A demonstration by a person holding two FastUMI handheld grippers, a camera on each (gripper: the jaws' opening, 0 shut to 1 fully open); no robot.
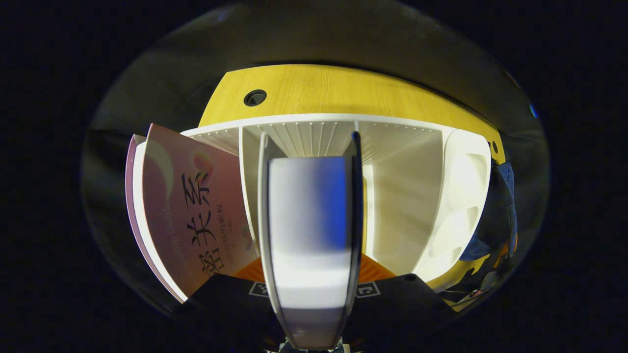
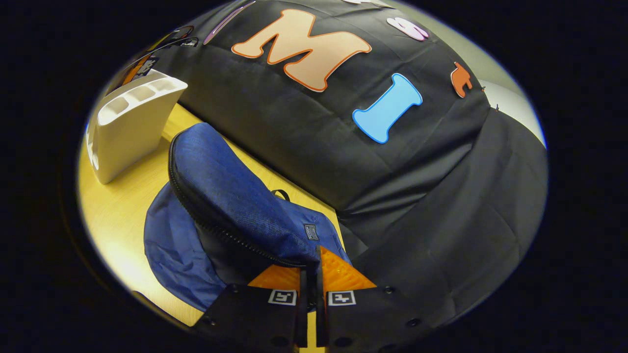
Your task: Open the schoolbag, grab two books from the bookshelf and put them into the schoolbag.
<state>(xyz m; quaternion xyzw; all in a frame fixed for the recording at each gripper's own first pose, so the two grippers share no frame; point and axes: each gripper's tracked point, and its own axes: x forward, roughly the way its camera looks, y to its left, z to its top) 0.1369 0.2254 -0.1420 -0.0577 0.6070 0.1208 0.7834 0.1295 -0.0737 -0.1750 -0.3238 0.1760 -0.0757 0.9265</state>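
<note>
Left gripper (image 1: 310,274) clamps a blurry book (image 1: 309,230), hiding its fingertips; right gripper (image 2: 310,279) pinches the schoolbag (image 2: 235,206) edge.

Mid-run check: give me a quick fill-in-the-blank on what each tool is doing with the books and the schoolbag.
1. The left tool grips a book with a blue and ___ cover.
2. The pink book leans at the ___ end of the bookshelf.
3. The right tool pinches the ___ schoolbag's flap.
4. The schoolbag's zipper is ___.

Missing words: white; left; blue; open
</note>
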